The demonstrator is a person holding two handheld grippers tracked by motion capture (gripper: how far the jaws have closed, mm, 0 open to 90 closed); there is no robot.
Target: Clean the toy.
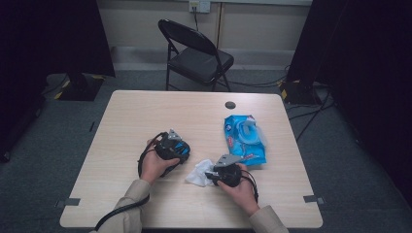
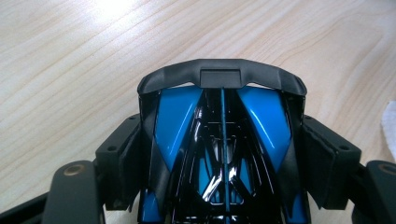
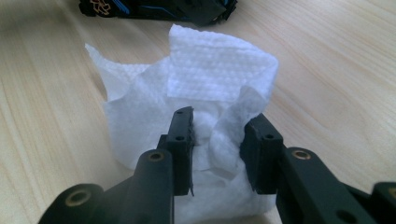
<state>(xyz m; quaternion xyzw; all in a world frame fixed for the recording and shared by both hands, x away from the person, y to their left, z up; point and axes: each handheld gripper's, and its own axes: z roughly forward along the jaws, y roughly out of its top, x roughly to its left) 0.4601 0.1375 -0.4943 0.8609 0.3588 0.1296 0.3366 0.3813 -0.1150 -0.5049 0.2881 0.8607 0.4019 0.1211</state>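
Right gripper view looks down the right gripper (image 3: 217, 140), whose jaws are clenched on a crumpled white wipe (image 3: 205, 93) resting on the table (image 3: 336, 93). Left gripper view has the left gripper (image 2: 223, 158) with its pads against both sides of a black and blue toy car (image 2: 222, 130). High view places both near the table's front edge, car left of centre, wipe (image 1: 199, 172) just right of it. Beside the right gripper (image 1: 212, 175), toward the right edge, lies a blue wipes packet (image 1: 245, 138). Beyond the far edge stands a black folding chair (image 1: 197, 53).
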